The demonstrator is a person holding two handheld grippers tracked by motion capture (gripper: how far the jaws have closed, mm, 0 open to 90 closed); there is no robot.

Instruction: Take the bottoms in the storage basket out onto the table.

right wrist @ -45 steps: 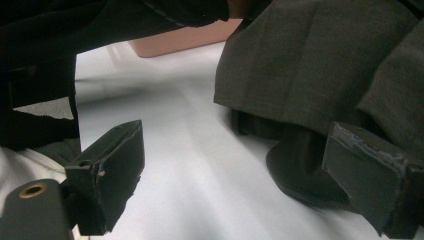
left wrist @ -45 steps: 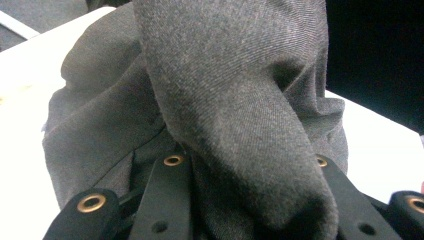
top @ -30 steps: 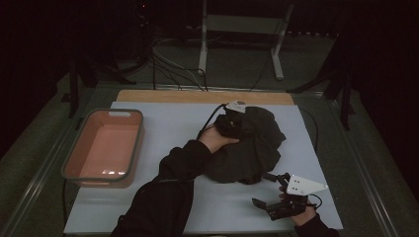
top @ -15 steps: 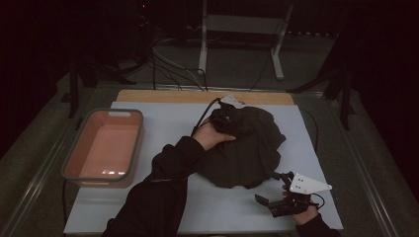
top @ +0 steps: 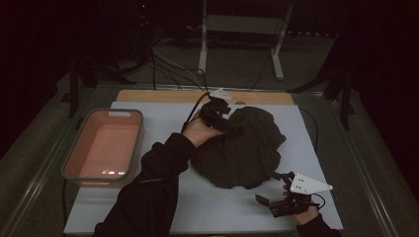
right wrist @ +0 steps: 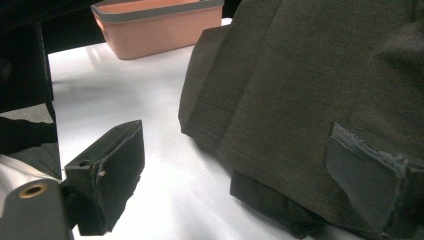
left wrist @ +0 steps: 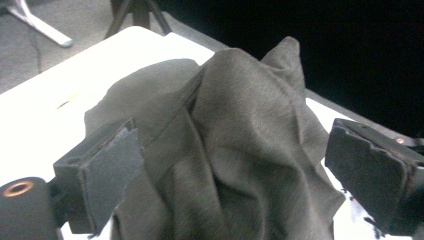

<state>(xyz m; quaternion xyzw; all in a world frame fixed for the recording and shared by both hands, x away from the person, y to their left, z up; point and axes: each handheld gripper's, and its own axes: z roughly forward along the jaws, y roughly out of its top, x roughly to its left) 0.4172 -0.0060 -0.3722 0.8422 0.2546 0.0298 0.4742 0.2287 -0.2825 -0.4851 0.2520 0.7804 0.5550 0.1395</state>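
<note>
A dark grey cloth (top: 242, 148) lies heaped in the middle of the white table (top: 148, 207). My left gripper (top: 223, 118) hovers at the heap's far left edge. Its jaws have just been opening and stand wide, and in the left gripper view (left wrist: 232, 150) the rumpled cloth (left wrist: 240, 115) lies beyond them, free of both pads. My right gripper (top: 272, 188) rests open at the near right, just off the cloth's near edge. In the right gripper view (right wrist: 237, 165) a folded hem (right wrist: 280, 95) lies close to the right pad (right wrist: 365, 175).
A pink basin (top: 104, 145) stands at the table's left, and it shows far off (right wrist: 160, 20) in the right gripper view. A wooden strip (top: 163, 95) runs along the table's far edge. Cables and a white stand (top: 202, 44) are on the floor beyond.
My left hand has risen and drawn back toward the table's far side, and its jaws have opened off the cloth. The heap has settled and spread wider. The right gripper has stayed put.
</note>
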